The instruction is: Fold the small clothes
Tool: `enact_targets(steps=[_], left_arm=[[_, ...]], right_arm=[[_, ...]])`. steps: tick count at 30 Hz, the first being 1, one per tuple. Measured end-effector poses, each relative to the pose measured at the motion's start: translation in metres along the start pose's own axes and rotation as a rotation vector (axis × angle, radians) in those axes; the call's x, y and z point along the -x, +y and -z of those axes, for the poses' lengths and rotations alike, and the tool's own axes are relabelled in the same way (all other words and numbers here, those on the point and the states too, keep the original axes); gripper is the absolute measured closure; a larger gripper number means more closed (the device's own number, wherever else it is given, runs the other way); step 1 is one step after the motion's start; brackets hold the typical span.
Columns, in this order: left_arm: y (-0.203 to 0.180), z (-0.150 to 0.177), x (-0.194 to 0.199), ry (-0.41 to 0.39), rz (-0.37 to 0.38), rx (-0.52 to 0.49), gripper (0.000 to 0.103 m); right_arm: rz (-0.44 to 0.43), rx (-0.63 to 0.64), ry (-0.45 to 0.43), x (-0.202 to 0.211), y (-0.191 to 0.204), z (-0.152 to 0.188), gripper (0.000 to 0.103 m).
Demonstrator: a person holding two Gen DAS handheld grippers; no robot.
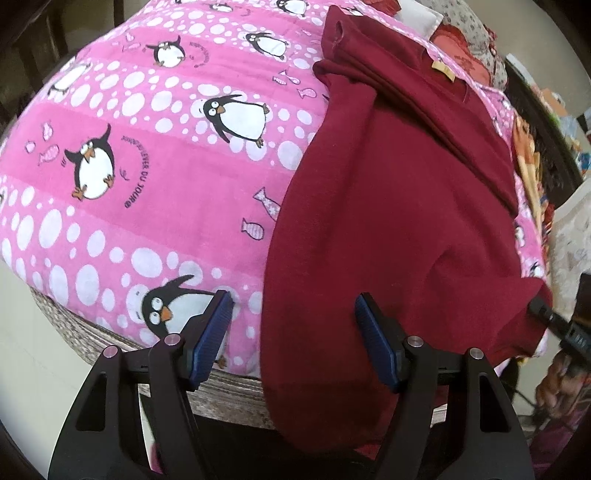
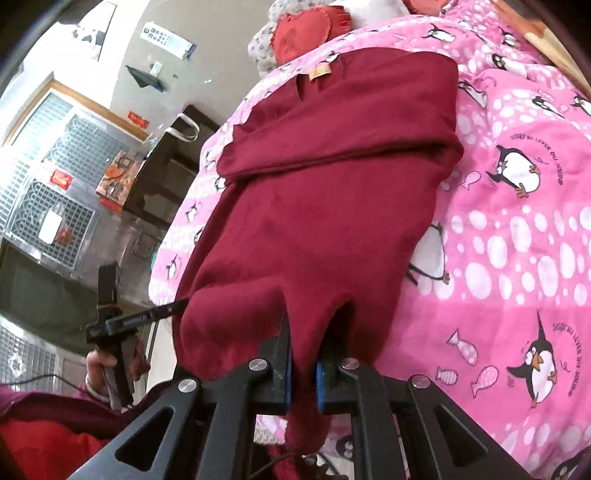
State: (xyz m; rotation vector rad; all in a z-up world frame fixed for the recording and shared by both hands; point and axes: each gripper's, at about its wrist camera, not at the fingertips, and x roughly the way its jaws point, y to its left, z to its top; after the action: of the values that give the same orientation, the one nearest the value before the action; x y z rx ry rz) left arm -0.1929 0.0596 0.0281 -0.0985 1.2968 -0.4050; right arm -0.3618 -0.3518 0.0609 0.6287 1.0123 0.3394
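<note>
Left wrist view first. Far left and middle of the frame is a pink fleece blanket with white dots, penguins and little fish (image 1: 155, 155), spread over a bed whose speckled grey-brown mattress edge (image 1: 85, 332) shows at lower left. At the bottom, the left gripper (image 1: 293, 321) has its jaws spread wide with nothing between the blue ribbed pads (image 1: 212, 336); one pad sits over the blanket, the other over the dark red knit sweater (image 1: 388, 221). That sweater fills the centre-right, with a sleeve folded diagonally across the chest and a small tan label (image 1: 441, 69) at the neck near the top. Its hem hangs over the bed edge at bottom centre. At the right edge a black tool tip meets the sweater's lower corner.

Right wrist view, left side: a tiled wall, a metal-grille window (image 2: 48, 162), and a dark bag with white handles (image 2: 177, 147) whose contents I can't see. At lower left a hand (image 2: 101, 369) grips the other black handle. In the centre, the sweater runs up the frame, sleeve folded across, label (image 2: 319, 72) near the top. At bottom centre the right gripper (image 2: 303, 376) is pinching a bunched bit of the hem, jaws pressed tight on the fabric. A red heart-shaped cushion (image 2: 303, 31) sits at top centre, and the blanket (image 2: 517, 240) takes up the right side.
</note>
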Motion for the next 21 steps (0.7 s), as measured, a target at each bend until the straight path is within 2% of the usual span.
enact_targets(steps=[3, 6, 10, 15, 21], left_arm=[[-0.003, 0.000, -0.001, 0.010, 0.004, -0.006, 0.034], [-0.010, 0.001, -0.003, 0.021, 0.004, -0.038, 0.033], [-0.014, 0.002, -0.007, 0.023, -0.010, -0.054, 0.029], [-0.016, 0.000, -0.010, 0.027, -0.008, -0.049, 0.027], [-0.015, 0.001, -0.010, 0.024, -0.008, -0.051, 0.027]], right_arm=[[-0.009, 0.008, 0.008, 0.000, -0.002, 0.000, 0.095], [-0.033, -0.041, 0.010, -0.005, -0.012, 0.000, 0.094], [-0.050, -0.051, 0.013, -0.012, -0.015, -0.002, 0.092], [-0.079, -0.061, 0.026, -0.016, -0.015, -0.005, 0.079], [-0.089, -0.057, 0.034, -0.016, -0.015, -0.004, 0.076]])
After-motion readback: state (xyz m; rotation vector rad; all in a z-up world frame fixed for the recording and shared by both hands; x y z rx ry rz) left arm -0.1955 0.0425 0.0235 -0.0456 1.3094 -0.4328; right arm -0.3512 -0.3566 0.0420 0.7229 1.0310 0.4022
